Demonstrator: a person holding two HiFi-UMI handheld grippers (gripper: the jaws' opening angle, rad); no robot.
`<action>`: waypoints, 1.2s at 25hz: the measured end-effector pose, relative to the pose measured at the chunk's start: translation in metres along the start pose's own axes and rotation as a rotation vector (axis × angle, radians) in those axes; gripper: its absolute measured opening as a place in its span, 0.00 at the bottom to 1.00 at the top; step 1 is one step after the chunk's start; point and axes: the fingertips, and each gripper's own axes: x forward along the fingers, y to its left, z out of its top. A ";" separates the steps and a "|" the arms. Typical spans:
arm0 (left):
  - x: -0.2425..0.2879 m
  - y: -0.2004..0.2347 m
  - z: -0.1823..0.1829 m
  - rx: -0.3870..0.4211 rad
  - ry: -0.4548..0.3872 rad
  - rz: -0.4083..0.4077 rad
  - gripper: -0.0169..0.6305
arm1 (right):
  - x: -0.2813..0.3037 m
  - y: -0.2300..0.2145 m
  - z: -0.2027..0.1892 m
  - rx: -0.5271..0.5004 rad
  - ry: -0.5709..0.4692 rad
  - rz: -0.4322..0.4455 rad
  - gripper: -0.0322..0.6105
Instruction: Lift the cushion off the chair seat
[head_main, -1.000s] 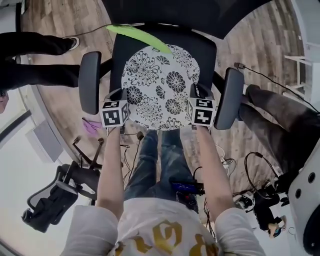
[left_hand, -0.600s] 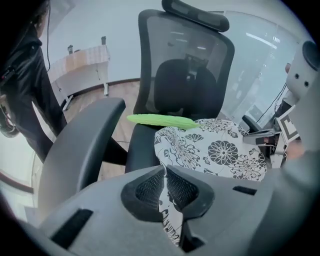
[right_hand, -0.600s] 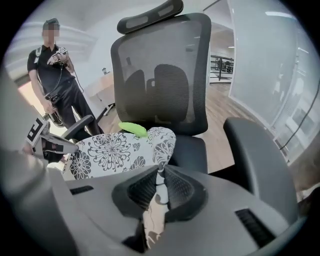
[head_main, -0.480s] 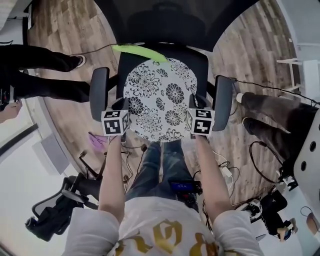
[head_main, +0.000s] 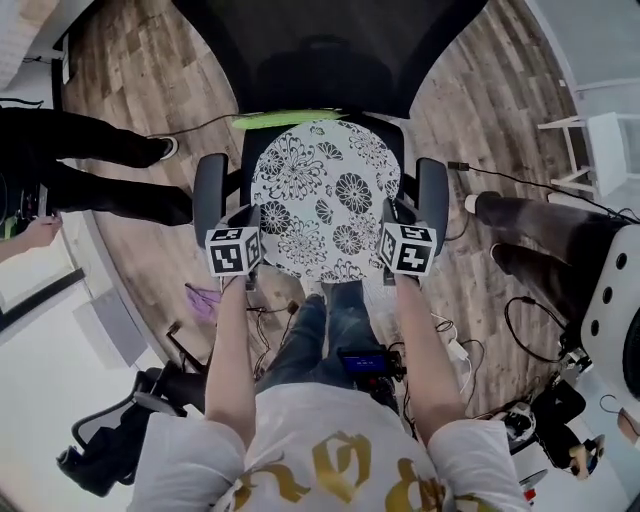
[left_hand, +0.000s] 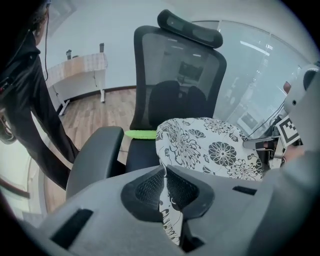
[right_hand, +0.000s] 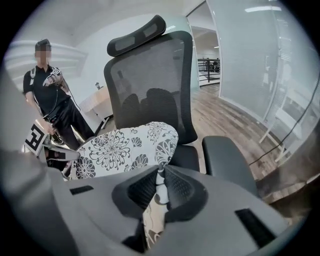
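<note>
A round white cushion (head_main: 325, 200) with black flower print hangs above the black seat (left_hand: 142, 155) of an office chair. My left gripper (head_main: 251, 216) is shut on the cushion's left edge, and my right gripper (head_main: 389, 212) is shut on its right edge. In the left gripper view the cloth is pinched between the pads of the left gripper (left_hand: 164, 185), and the cushion (left_hand: 210, 145) bulges beyond them. The right gripper view shows the same pinch at the right gripper (right_hand: 160, 187), with the cushion (right_hand: 125, 145) stretching away to the left.
The chair has a mesh back (head_main: 325, 60) and two armrests (head_main: 208, 195) (head_main: 433, 200) flanking the cushion. A green strip (head_main: 285, 119) lies at the back of the seat. People's legs (head_main: 90, 150) (head_main: 540, 225) stand on both sides. Cables (head_main: 520, 180) cross the wooden floor.
Both grippers have risen with the cushion's edges held in them. The cushion has come up with them, and the chair now looks smaller and further below.
</note>
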 end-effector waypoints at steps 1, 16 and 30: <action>-0.005 0.001 0.002 -0.007 -0.004 0.004 0.05 | -0.004 0.002 0.003 -0.005 -0.003 0.005 0.09; -0.080 -0.014 0.053 0.089 -0.112 -0.040 0.05 | -0.078 0.031 0.044 -0.026 -0.104 0.005 0.09; -0.154 -0.041 0.072 0.167 -0.227 -0.094 0.05 | -0.159 0.047 0.058 0.024 -0.237 -0.012 0.09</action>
